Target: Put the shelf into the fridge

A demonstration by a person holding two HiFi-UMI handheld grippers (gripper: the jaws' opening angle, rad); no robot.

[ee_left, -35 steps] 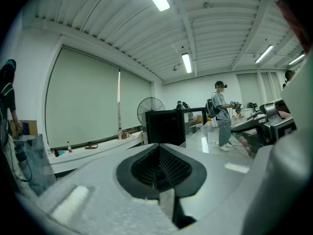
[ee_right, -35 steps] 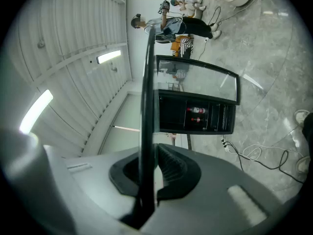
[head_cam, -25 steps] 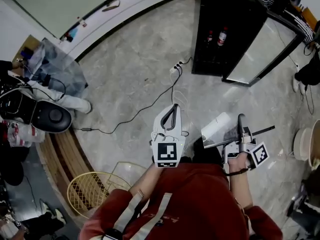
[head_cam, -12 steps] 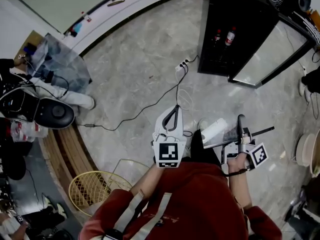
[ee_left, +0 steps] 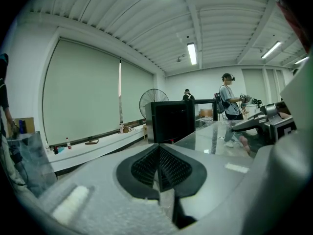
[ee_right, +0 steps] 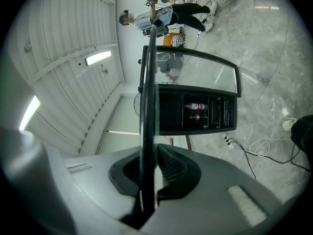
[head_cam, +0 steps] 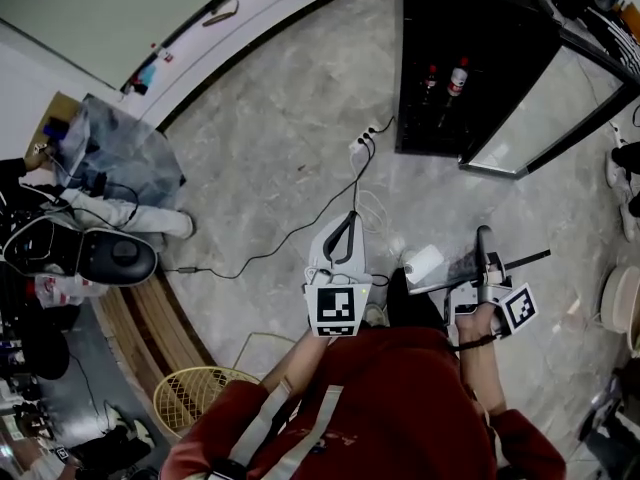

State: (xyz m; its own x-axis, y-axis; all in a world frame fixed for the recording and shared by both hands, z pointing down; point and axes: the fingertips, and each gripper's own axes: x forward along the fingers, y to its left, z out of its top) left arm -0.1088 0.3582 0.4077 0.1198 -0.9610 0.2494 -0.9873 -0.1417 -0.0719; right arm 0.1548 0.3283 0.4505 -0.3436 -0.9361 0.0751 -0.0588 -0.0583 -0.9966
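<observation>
The right hand-held gripper [ee_right: 150,169] pinches the dark rim of the glass shelf [ee_right: 146,102], which sticks out edge-on between its pads, held above the floor. The left hand-held gripper [head_cam: 347,220], just beside the shelf, is pressed together on nothing. The open fridge [head_cam: 455,53] stands well ahead.

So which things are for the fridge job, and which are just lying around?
For the job: flat dark-framed glass shelf, clamped in the right gripper; tall black fridge with its glass door open.
Just lying about: yellow wire basket; white power strip with black cable; crumpled clear plastic bag.
</observation>
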